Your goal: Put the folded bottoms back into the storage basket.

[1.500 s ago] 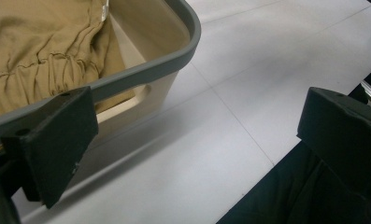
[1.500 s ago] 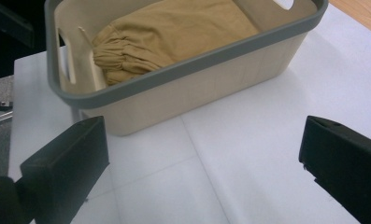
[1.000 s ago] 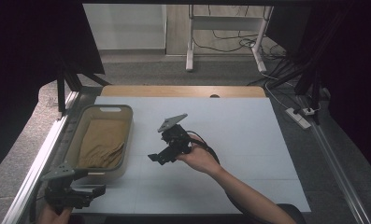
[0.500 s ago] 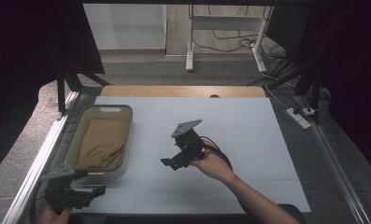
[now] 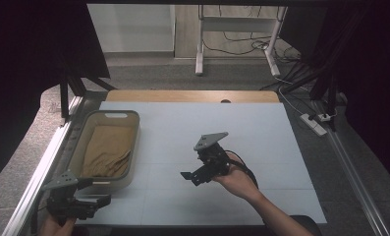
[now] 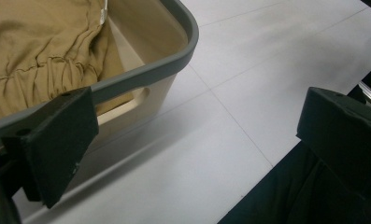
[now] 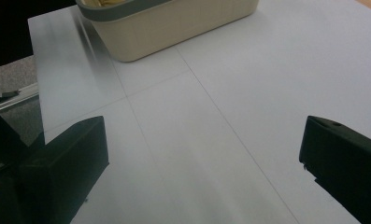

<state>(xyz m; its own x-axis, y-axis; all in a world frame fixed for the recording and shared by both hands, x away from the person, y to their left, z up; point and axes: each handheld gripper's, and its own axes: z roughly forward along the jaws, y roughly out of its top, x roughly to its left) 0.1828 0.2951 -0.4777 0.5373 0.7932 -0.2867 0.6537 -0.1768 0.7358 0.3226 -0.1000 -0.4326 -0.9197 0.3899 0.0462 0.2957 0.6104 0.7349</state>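
A cream plastic basket [image 5: 133, 129] with a grey rim stands at the table's left, holding tan folded cloth [image 5: 106, 150]. My left gripper [image 5: 97, 201] sits near the table's front left corner, just in front of the basket, open with nothing between its jaws. In the left gripper view the basket's corner [image 6: 183, 53] and the cloth [image 6: 38, 46] lie close ahead. My right gripper [image 5: 195, 177] hovers over the middle of the white table [image 5: 261, 132], open and empty, jaws pointing left toward the basket [image 7: 183, 23].
The table's front edge runs just below the left gripper. A metal rail [image 5: 40, 167] borders the left side. A wooden strip [image 5: 192, 96] lines the far edge. A power strip [image 5: 315, 123] and cables lie on the floor at the right.
My right gripper has drawn back from beside the basket toward the table's middle and front. The left gripper has stayed put.
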